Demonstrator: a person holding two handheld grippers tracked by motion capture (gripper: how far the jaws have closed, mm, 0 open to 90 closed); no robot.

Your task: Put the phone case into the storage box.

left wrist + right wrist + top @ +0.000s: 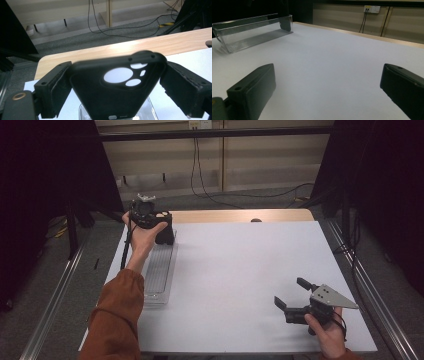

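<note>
Two hand-held grippers working: I am holding the left hand-held gripper (117, 100) clamped on a black soft phone case (117, 92), above the clear ribbed plastic tray (159, 270). Right hand-held gripper (292, 295) idling wide open over the white worktop (240, 270). Next, I judge, lowering the case into the tray.

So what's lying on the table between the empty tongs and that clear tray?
Nothing: in the high view only bare white table stretches from the right tongs to the clear tray; the right gripper view agrees.
</note>
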